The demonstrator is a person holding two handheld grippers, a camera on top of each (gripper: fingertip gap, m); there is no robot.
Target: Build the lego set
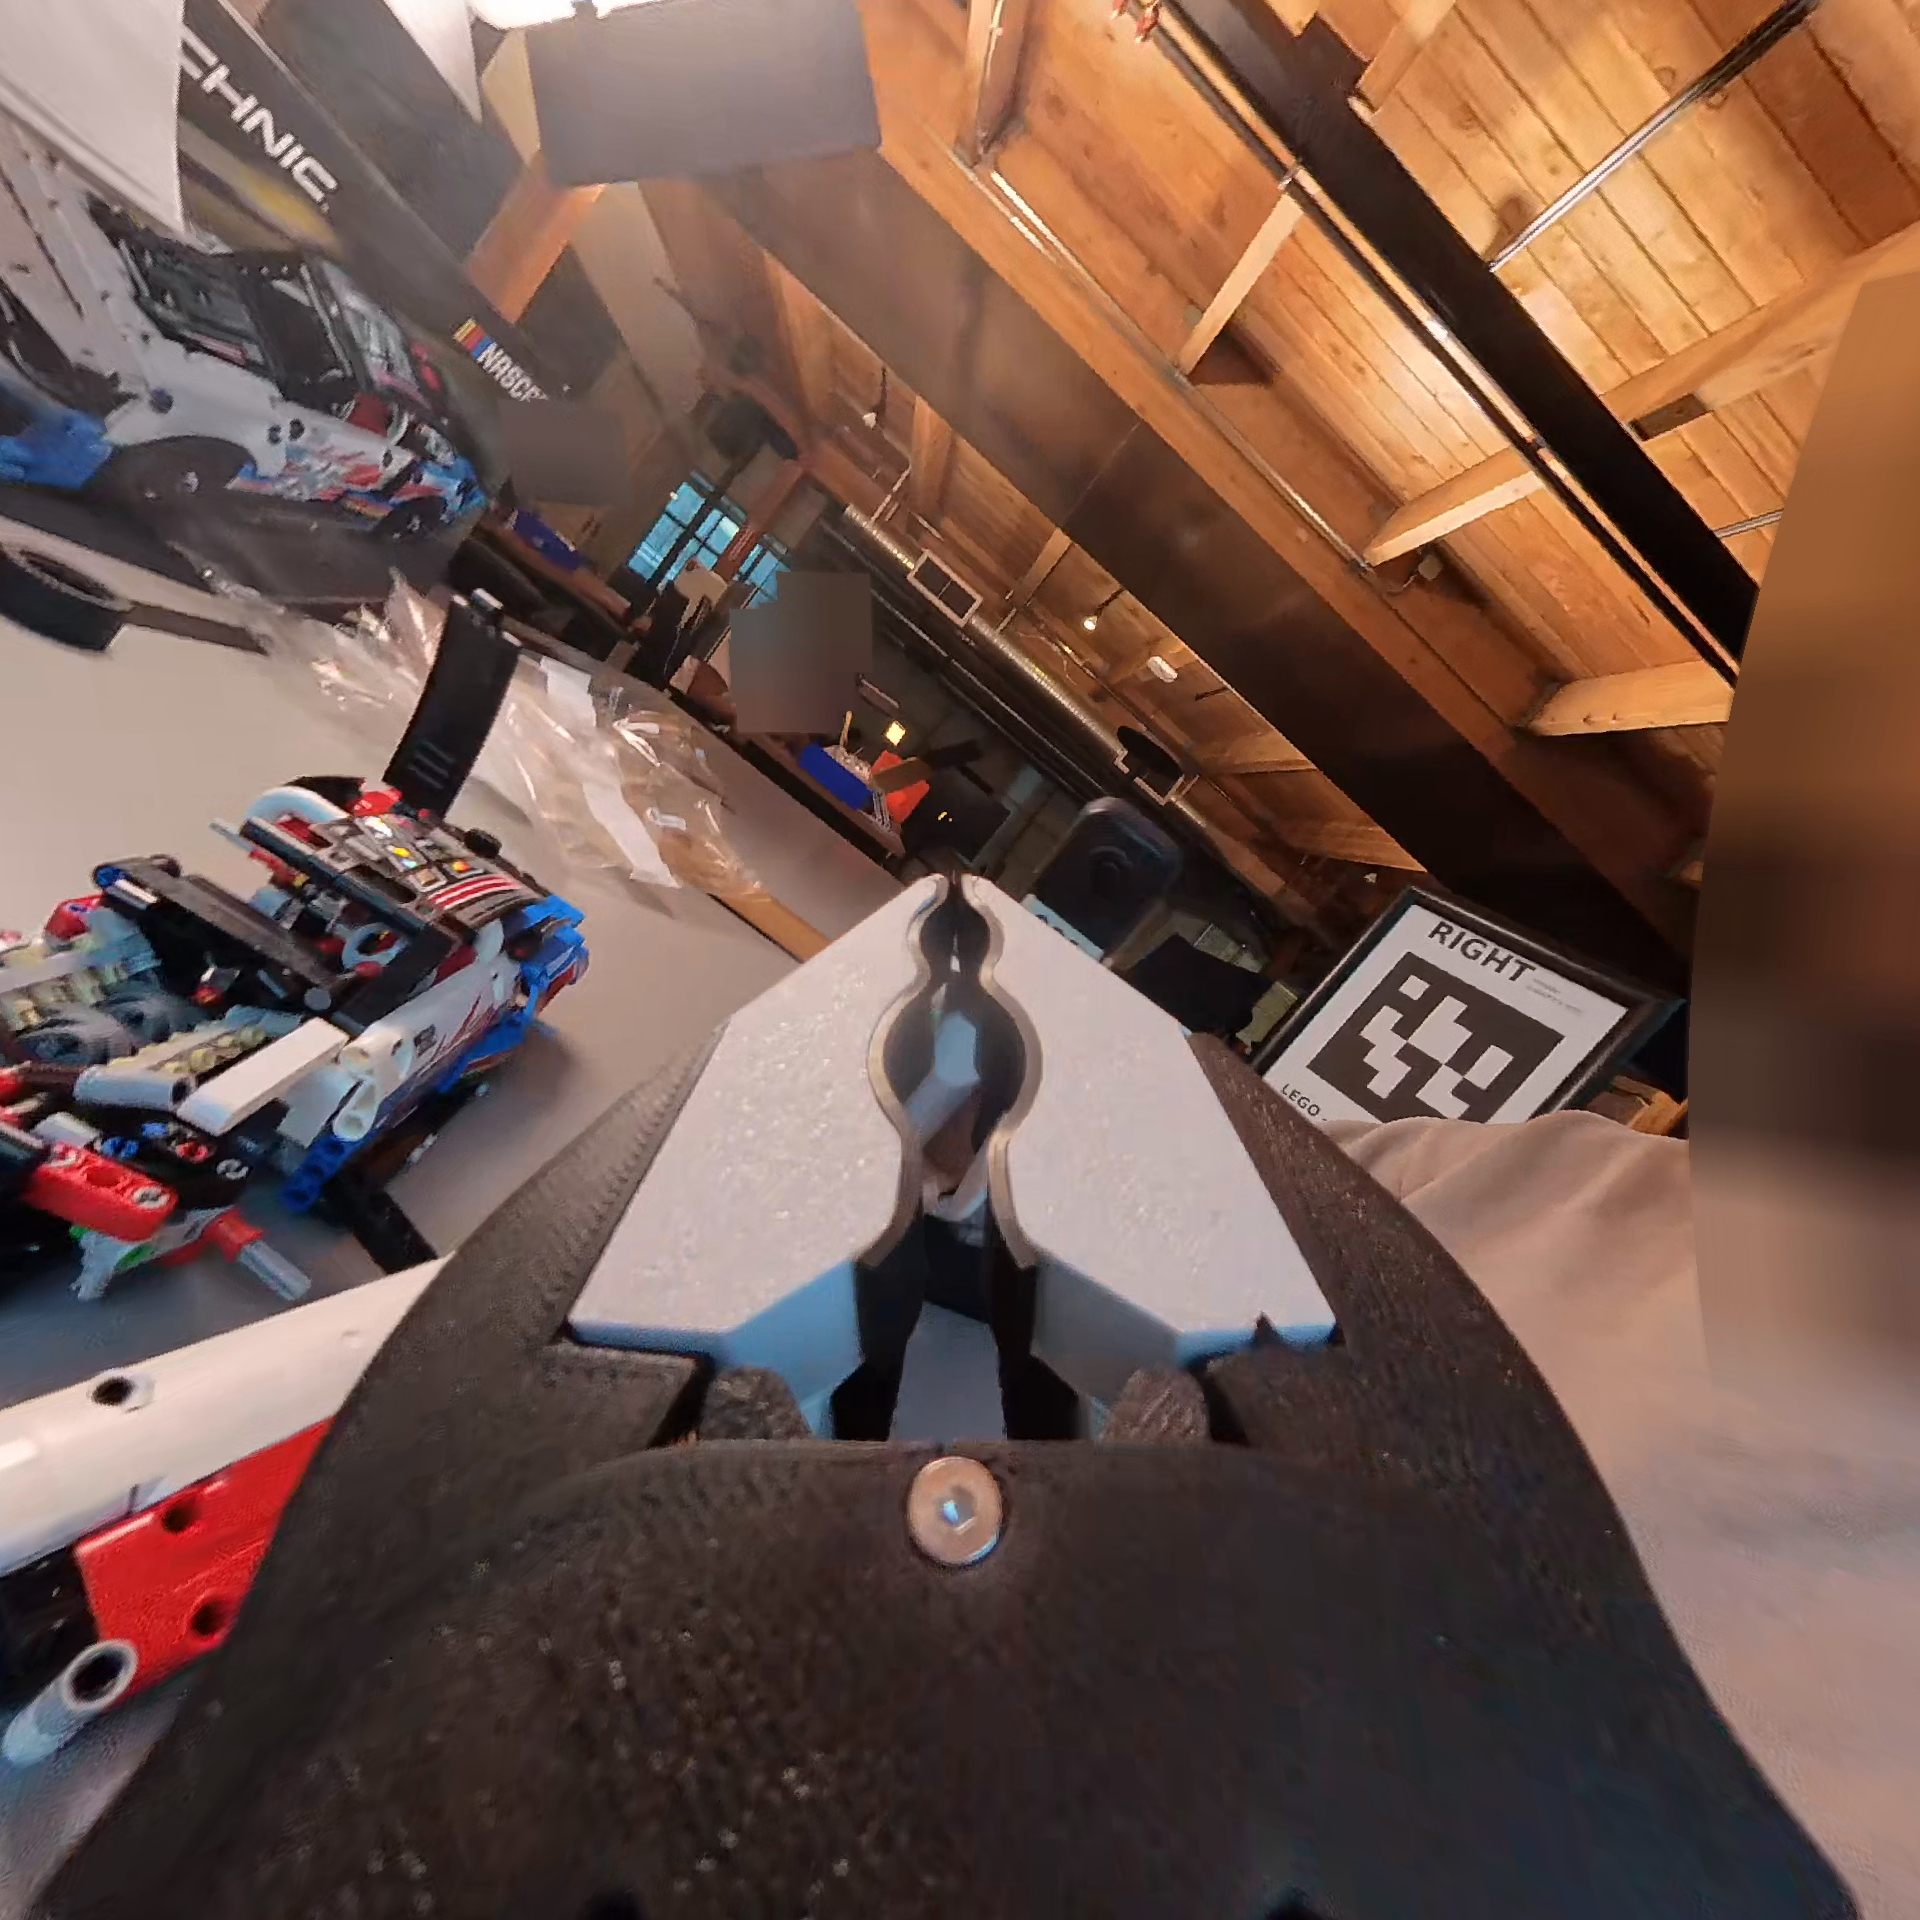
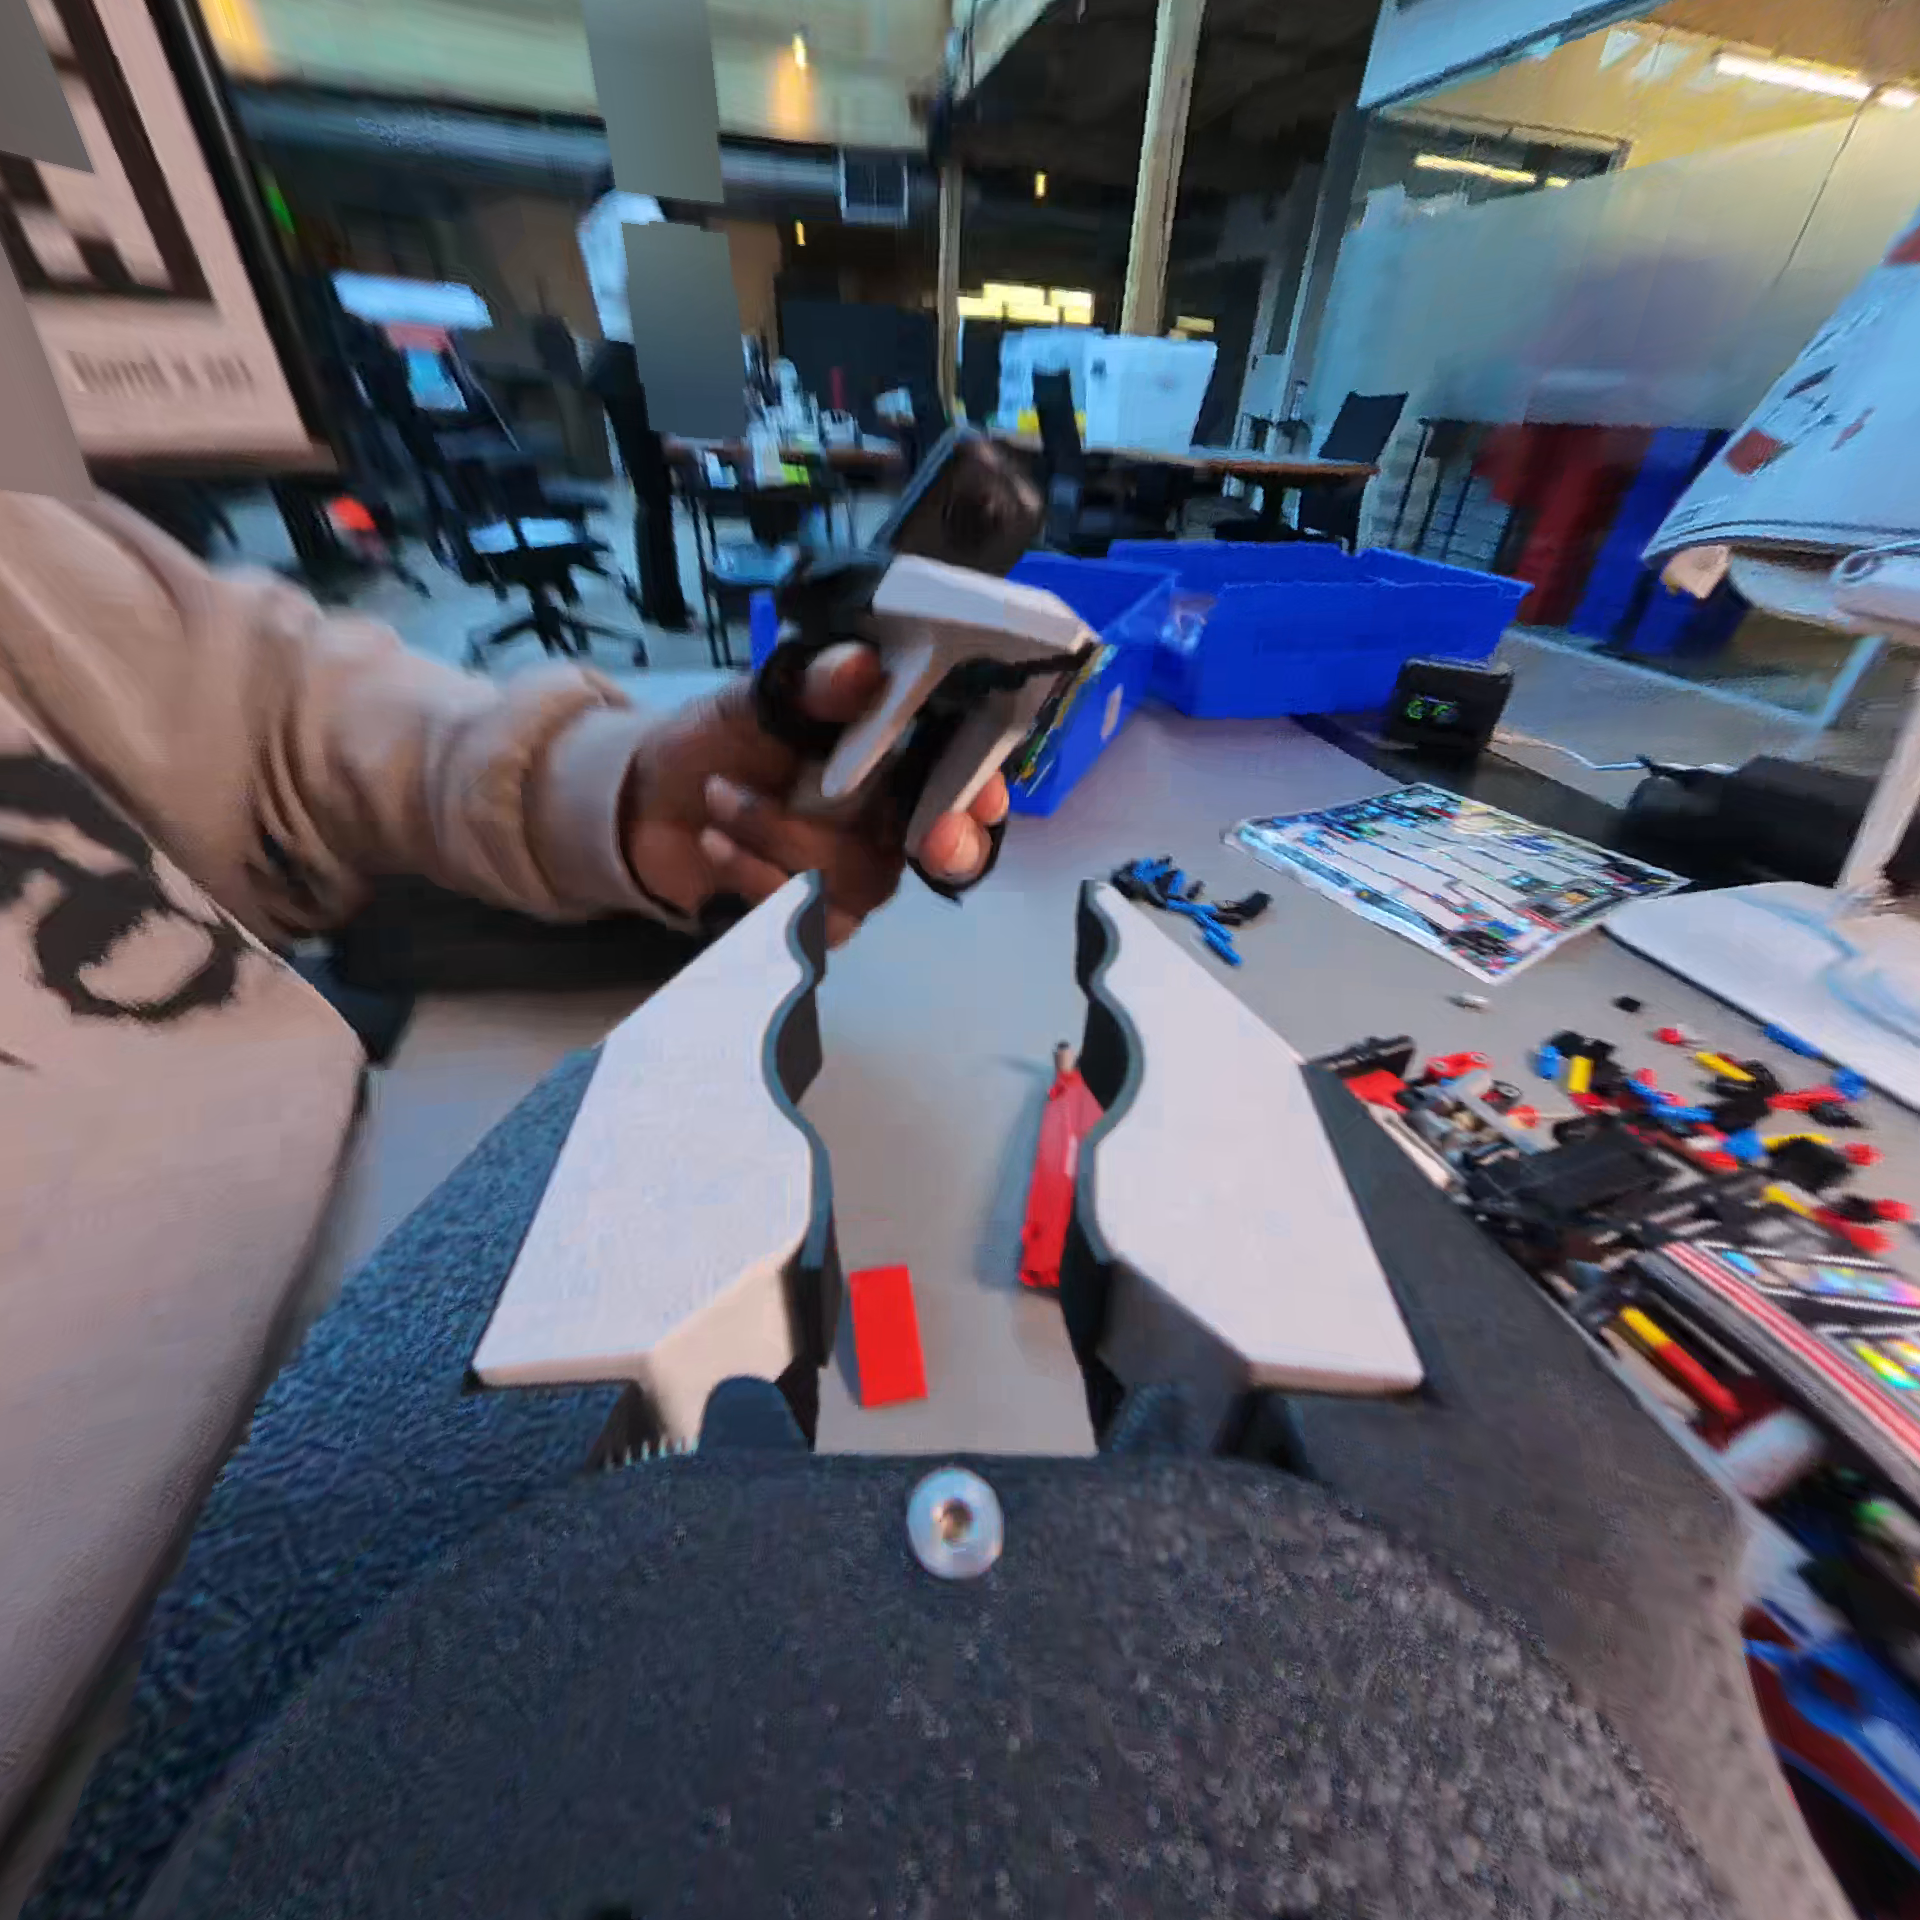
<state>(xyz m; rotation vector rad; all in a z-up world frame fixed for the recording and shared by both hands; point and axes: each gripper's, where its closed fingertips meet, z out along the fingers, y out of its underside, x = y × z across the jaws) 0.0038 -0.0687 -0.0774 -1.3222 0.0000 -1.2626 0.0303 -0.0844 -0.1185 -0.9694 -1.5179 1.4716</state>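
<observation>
In the left wrist view my left gripper is shut, its fingertips touching, raised off the table and tilted. I cannot make out any piece between the tips. The partly built white, blue and red lego car stands on the grey table to its left. In the right wrist view my right gripper is open, low over the table. A long red piece lies beside the inner side of its right finger. A small flat red piece lies between the fingers near their base. A hand holds the left gripper just beyond.
Loose lego pieces are piled to the right, with blue pins, a printed sheet and blue bins beyond. The set's box, clear bags and a framed marker board stand around the car. A sleeve fills the left. Some 5 cm of space lies between my two pairs of fingers.
</observation>
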